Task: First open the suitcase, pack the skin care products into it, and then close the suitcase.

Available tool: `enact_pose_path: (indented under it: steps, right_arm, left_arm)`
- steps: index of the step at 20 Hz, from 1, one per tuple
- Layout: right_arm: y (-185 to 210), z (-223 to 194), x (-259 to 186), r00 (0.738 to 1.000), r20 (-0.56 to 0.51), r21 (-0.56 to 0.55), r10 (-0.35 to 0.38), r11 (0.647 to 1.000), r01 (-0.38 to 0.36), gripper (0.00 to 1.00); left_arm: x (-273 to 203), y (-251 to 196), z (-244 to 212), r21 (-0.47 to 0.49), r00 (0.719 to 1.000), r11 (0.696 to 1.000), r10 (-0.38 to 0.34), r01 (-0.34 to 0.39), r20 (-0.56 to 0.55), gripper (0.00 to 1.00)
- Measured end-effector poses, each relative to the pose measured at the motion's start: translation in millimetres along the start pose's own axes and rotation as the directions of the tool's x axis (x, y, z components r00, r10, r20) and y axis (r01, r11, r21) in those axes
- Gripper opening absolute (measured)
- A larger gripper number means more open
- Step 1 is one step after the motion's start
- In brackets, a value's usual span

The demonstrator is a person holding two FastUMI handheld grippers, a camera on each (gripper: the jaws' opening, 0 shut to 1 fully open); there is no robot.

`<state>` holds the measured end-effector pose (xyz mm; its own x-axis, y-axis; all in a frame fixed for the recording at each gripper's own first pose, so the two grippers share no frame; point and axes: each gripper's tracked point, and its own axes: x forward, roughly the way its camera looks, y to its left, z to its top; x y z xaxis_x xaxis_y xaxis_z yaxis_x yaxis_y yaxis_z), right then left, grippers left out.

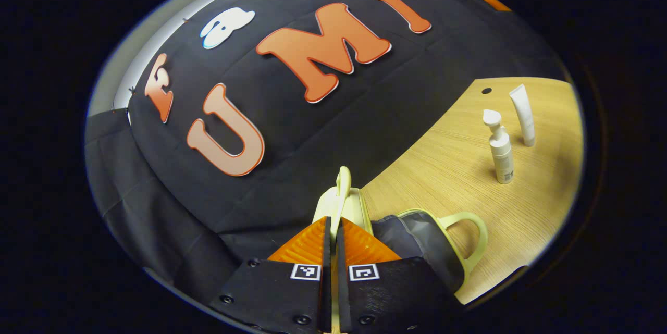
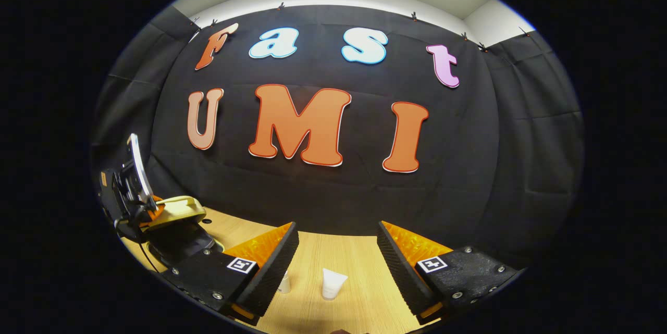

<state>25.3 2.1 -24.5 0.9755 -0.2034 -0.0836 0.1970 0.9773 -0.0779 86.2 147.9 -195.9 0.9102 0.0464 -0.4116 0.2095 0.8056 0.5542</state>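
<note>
My left gripper (image 1: 333,222) is shut on the thin rim of the pale yellow suitcase lid (image 1: 341,193), which stands raised on edge. The dark lining (image 1: 417,243) and a yellow carry handle (image 1: 471,240) show to the right of it. On the wooden table (image 1: 443,167) a white pump bottle (image 1: 501,151) and a white tube (image 1: 522,115) stand upright, well apart from the case. In the right gripper view my right gripper (image 2: 337,230) is open above the table, with the tube (image 2: 332,283) and the bottle (image 2: 284,283) low between its fingers. The left gripper (image 2: 130,193) holds the lifted lid (image 2: 174,209) at far left.
The black cloth wall (image 2: 333,198) rises just behind the table's (image 2: 359,261) far edge. A small dark hole (image 1: 486,90) marks the tabletop near the tube. Bare wood lies between the suitcase and the two products.
</note>
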Motion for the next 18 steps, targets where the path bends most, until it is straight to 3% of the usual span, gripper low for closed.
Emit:
enact_pose_path:
  steps: [4,7,10,14,18]
  right_arm:
    - [13.2,0.0,4.1,1.0,-0.004,-0.01,0.016,1.0,-0.016,0.97]
    - [21.5,0.5,6.2,1.0,-0.007,-0.017,0.02,1.0,-0.02,0.97]
    - [24.4,-0.7,7.8,1.0,-0.013,-0.028,0.012,1.0,-0.012,0.97]
    - [31.0,-2.5,11.0,1.0,-0.025,-0.033,0.004,0.999,-0.005,0.97]
    - [38.2,-2.7,15.8,0.999,-0.033,-0.025,0.002,1.0,-0.003,0.97]
  left_arm:
    - [4.8,56.4,-16.6,-0.245,0.998,0.968,0.05,-0.061,-0.05,0.06]
    - [14.8,104.2,-39.7,-0.286,0.99,0.949,0.112,-0.131,-0.082,0.06]
    - [16.6,133.5,-62.7,-0.365,0.988,0.92,0.118,-0.145,-0.094,0.06]
    - [24.8,172.5,-93.8,-0.485,0.985,0.858,0.123,-0.168,-0.124,0.06]
    - [32.2,194.1,-133.6,-0.531,0.976,0.823,0.126,-0.203,-0.177,0.06]
